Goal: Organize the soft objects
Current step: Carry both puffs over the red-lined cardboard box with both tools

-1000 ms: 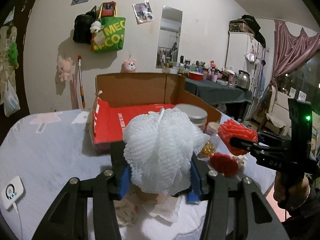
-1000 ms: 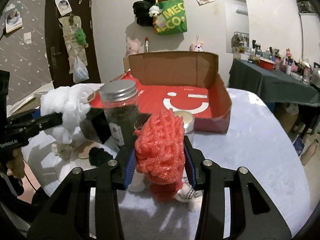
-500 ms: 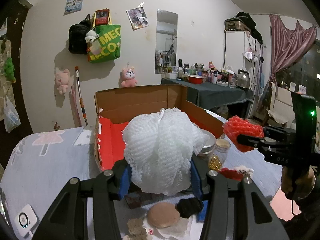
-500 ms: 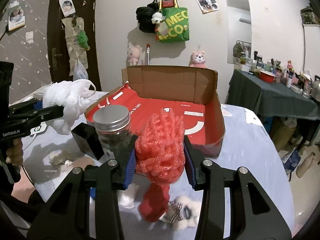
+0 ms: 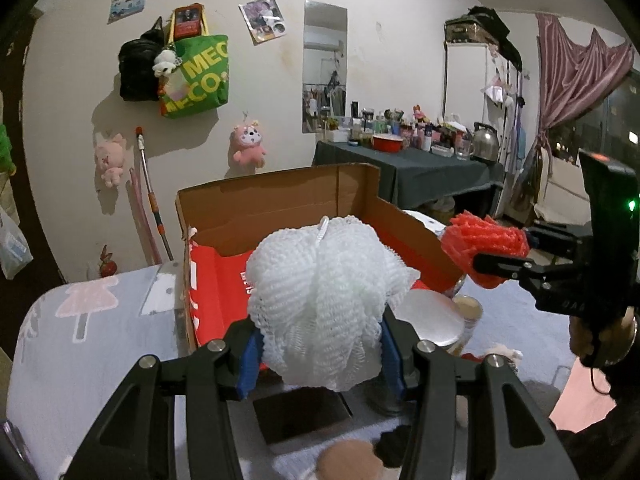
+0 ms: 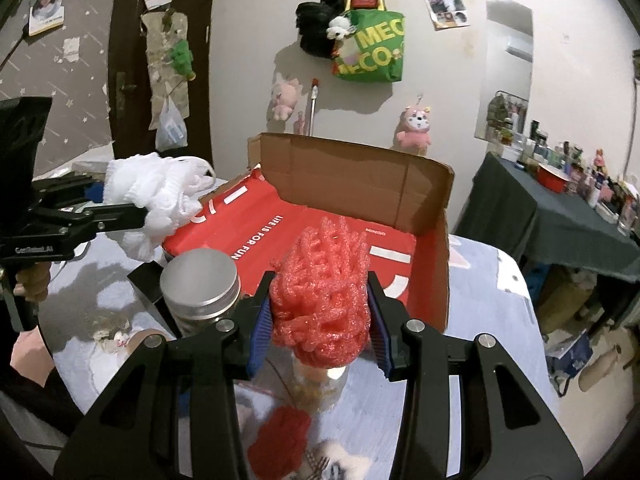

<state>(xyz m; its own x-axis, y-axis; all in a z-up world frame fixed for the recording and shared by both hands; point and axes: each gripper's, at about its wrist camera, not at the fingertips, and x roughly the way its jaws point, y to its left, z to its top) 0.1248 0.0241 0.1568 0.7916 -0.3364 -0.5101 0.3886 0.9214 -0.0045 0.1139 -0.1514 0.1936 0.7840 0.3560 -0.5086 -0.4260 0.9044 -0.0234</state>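
Left wrist view, nearest: left gripper, blue fingers part open, pressed on both sides of white mesh pouf; pouf held off the table, in front of the box opening.
Below the pouf: dark block on table, tan round pad at bottom edge.
Right of the pouf: silver jar lid, small jar just beside it.
Mid: cardboard box, red inside, flaps up, on the table.
Right side: right gripper in a hand, clamped on red mesh pouf, near the box's right wall, clear of the table.
Far: green tote bag, pink plush toys on wall, cluttered side table, curtain.
Right wrist view, nearest: right gripper fingers narrowly open, squeezing the red mesh pouf; it hangs above a jar and before the box.
Table below: another red soft thing.
Left: silver-lidded jar; left gripper holding the white mesh pouf near the box's left corner.
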